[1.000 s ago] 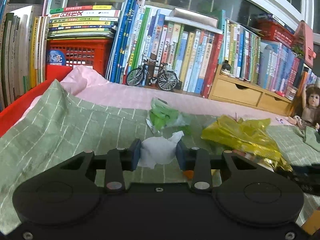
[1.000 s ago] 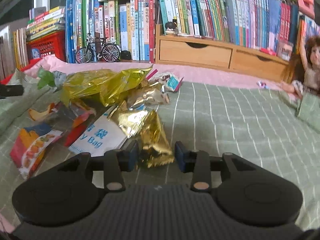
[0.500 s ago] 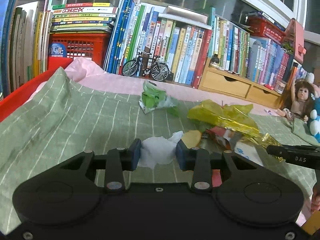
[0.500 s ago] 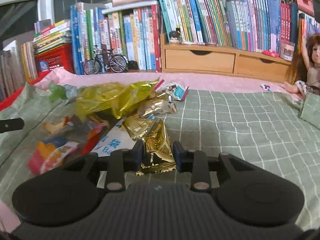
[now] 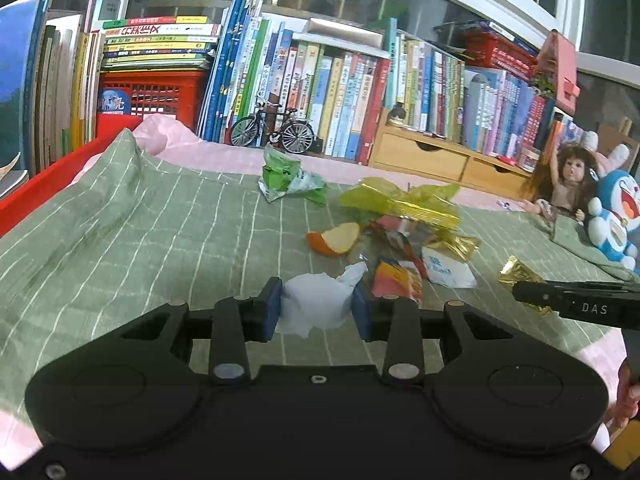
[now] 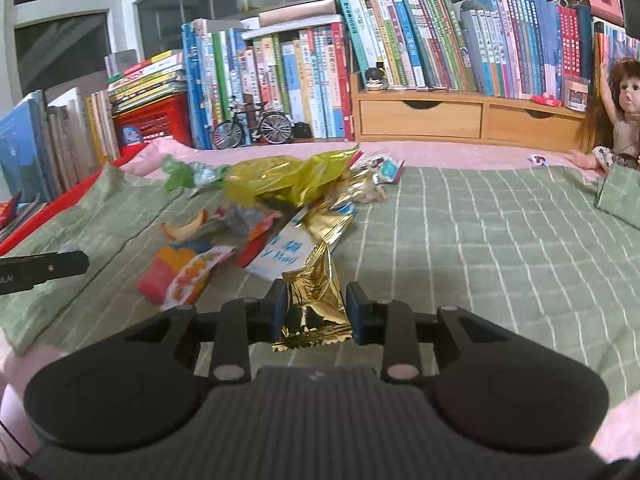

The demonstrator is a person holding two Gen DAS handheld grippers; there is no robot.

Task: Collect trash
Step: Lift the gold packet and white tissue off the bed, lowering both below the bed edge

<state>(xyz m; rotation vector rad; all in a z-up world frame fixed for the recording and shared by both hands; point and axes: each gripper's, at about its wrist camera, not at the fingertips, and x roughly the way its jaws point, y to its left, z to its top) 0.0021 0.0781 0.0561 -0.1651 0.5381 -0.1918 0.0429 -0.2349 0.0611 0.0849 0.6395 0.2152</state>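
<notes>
My left gripper (image 5: pixel 317 308) is shut on a crumpled white tissue (image 5: pixel 314 305), held above the green checked cloth (image 5: pixel 140 248). My right gripper (image 6: pixel 316 310) is shut on a gold foil wrapper (image 6: pixel 314 300), lifted off the cloth; that wrapper (image 5: pixel 520 274) and the gripper's black finger also show at the right of the left wrist view. A trash pile lies on the cloth: a yellow foil bag (image 6: pixel 288 178), a green wrapper (image 5: pixel 288 180), an orange peel (image 5: pixel 334 238), a white and blue bag (image 6: pixel 280 256) and a red and orange packet (image 6: pixel 182 274).
Rows of books (image 6: pixel 400 68), a red crate (image 5: pixel 154 92), a model bicycle (image 5: pixel 274 132) and a wooden drawer unit (image 6: pixel 460 116) line the back. A doll (image 6: pixel 620 116) and a blue plush toy (image 5: pixel 614 220) sit at the right. A red edge (image 5: pixel 48 184) borders the left.
My right gripper closed on the gold foil wrapper and lifted it off the pile. My left gripper, still holding the tissue, drew back from the trash, so more of the pile shows.
</notes>
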